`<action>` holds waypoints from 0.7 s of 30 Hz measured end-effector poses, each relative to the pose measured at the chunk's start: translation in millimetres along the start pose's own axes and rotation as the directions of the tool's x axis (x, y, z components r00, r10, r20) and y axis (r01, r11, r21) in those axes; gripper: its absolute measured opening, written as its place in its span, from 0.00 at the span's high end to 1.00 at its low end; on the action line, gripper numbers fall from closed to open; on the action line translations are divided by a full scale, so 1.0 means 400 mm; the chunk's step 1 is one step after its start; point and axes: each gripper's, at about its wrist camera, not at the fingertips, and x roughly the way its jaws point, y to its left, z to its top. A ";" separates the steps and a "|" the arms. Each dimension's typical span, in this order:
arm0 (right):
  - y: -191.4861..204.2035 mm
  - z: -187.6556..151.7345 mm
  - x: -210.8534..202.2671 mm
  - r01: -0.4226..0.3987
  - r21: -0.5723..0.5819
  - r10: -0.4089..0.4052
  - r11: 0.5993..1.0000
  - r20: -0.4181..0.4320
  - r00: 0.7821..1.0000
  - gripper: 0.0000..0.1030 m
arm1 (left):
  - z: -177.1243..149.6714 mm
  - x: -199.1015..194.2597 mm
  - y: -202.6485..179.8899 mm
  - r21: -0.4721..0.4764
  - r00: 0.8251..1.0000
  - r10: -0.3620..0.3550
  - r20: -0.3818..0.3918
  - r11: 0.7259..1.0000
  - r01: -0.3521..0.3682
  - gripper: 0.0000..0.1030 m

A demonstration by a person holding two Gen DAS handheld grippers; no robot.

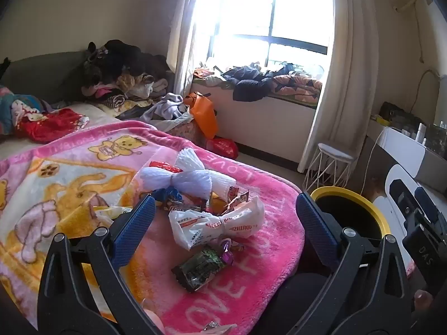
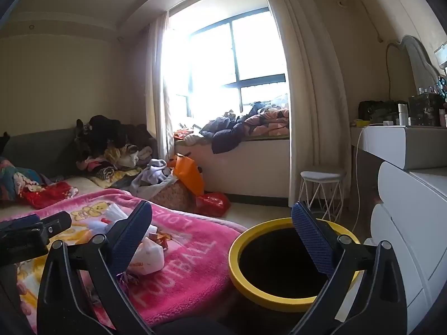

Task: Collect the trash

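Trash lies on a pink blanket (image 1: pixel 259 251) at the bed's corner. There is a knotted white plastic bag (image 1: pixel 218 226), white foam netting (image 1: pixel 192 178), a dark green wrapper (image 1: pixel 199 268), a purple candy wrapper (image 1: pixel 227 252) and several small snack wrappers (image 1: pixel 237 199). My left gripper (image 1: pixel 225 209) hovers over this pile, open, nothing between its blue pads. A yellow-rimmed black bin (image 2: pixel 279 262) stands on the floor right of the bed. My right gripper (image 2: pixel 220 220) is open and empty near the bin's mouth. In the right wrist view the white bag (image 2: pixel 148 256) shows behind the left finger.
Clothes are heaped on the bed's far side (image 1: pixel 117 72) and on the window seat (image 1: pixel 268 83). An orange bag (image 1: pixel 204 111) and a red bag (image 1: pixel 223 146) sit on the floor. A white wire stool (image 2: pixel 321 189) and a white dresser (image 2: pixel 405 209) stand to the right.
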 end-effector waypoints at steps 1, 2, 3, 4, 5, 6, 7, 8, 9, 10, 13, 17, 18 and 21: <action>-0.001 0.000 0.000 0.004 0.002 -0.004 1.000 0.000 1.000 0.06 | 0.000 0.000 0.000 -0.002 1.000 -0.002 -0.002 1.000 0.002 0.10; -0.001 0.000 0.000 0.002 0.002 -0.002 1.000 0.001 1.000 0.06 | 0.001 0.000 -0.001 0.000 1.000 -0.001 -0.001 1.000 0.001 0.10; -0.001 0.001 0.000 0.002 0.000 -0.002 1.000 0.001 1.000 0.06 | 0.000 0.000 0.001 -0.007 1.000 -0.003 0.001 1.000 0.003 0.10; -0.001 0.001 -0.001 0.002 -0.003 -0.002 1.000 0.003 1.000 0.06 | 0.000 -0.001 0.001 -0.008 1.000 -0.003 0.004 1.000 0.003 0.10; -0.001 0.002 -0.002 0.001 -0.004 -0.001 1.000 0.004 1.000 0.06 | 0.000 0.000 0.001 -0.008 1.000 -0.004 0.002 1.000 0.004 0.10; -0.003 0.001 0.000 0.002 0.000 -0.002 1.000 0.000 1.000 0.06 | 0.000 0.000 0.001 -0.007 1.000 -0.005 0.001 1.000 0.005 0.10; -0.004 0.002 0.000 0.002 0.000 -0.002 1.000 0.001 1.000 0.06 | 0.000 0.000 0.001 -0.008 1.000 -0.003 0.002 1.000 0.003 0.10; -0.004 0.002 0.000 0.002 -0.001 -0.002 1.000 0.002 1.000 0.06 | 0.000 0.000 0.001 -0.008 1.000 -0.003 0.001 1.000 0.003 0.10; -0.006 0.003 -0.001 0.002 -0.002 -0.002 1.000 0.006 1.000 0.06 | 0.000 0.000 0.001 -0.008 1.000 -0.004 0.002 1.000 0.004 0.10; -0.003 0.002 0.001 0.005 -0.004 -0.005 1.000 0.002 1.000 0.06 | 0.000 0.000 0.001 -0.008 1.000 -0.005 0.003 1.000 0.005 0.10; -0.003 0.004 0.001 0.005 -0.005 -0.005 1.000 0.004 1.000 0.06 | 0.001 0.000 0.001 -0.009 1.000 -0.004 0.003 1.000 0.004 0.10; -0.012 -0.003 0.003 0.004 -0.006 -0.004 1.000 0.005 1.000 0.06 | 0.001 -0.001 0.001 -0.007 1.000 -0.003 0.004 1.000 0.003 0.10; -0.011 -0.003 0.003 0.005 -0.006 -0.005 1.000 0.004 1.000 0.06 | 0.001 -0.001 0.001 -0.007 1.000 -0.004 0.005 1.000 0.004 0.10; -0.011 -0.001 0.002 0.005 -0.007 -0.005 1.000 0.003 1.000 0.06 | 0.002 0.000 0.001 -0.006 1.000 -0.005 0.005 1.000 0.005 0.10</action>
